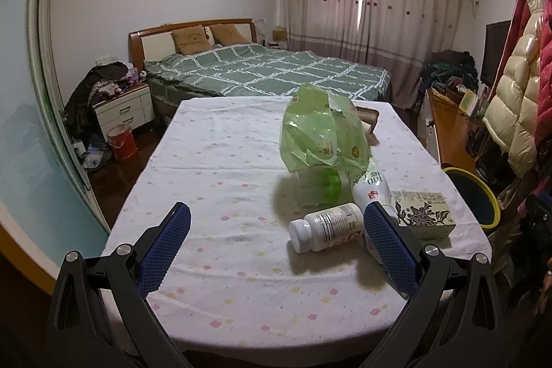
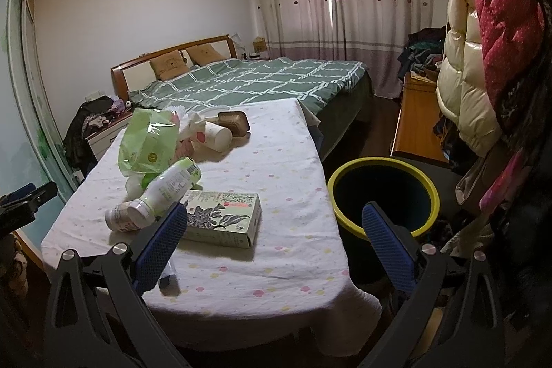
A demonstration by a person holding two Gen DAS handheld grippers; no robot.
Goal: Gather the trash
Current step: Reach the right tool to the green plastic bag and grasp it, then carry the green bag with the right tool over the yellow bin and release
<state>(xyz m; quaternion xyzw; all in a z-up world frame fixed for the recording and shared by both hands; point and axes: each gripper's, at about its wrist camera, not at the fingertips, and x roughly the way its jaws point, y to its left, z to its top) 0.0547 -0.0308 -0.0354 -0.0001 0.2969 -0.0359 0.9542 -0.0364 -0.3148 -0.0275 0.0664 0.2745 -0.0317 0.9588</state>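
Hovering level above the table point(image 1: 214, 161), the left gripper point(image 1: 276, 223) stood wide open, empty, the pill bottle point(image 1: 327, 226) lying just inside its right finger. The right gripper point(image 2: 274, 223), equally wide and empty, bracketed the box point(image 2: 224, 218) and the bin point(image 2: 383, 195).

Left gripper point(image 1: 277, 222) wide open, blue padded fingers point(image 1: 165, 250) spread far apart, nothing between them, pointing forward and slightly down, level, held low. Right gripper point(image 2: 274, 222) also wide open, blue pads point(image 2: 388, 249) far apart, nothing held, tilted down a bit more. In the right wrist view a black clamp-like part of the left gripper point(image 2: 24, 199) shows at the far left edge, so the two sit side by side, apart. Hands not visible.
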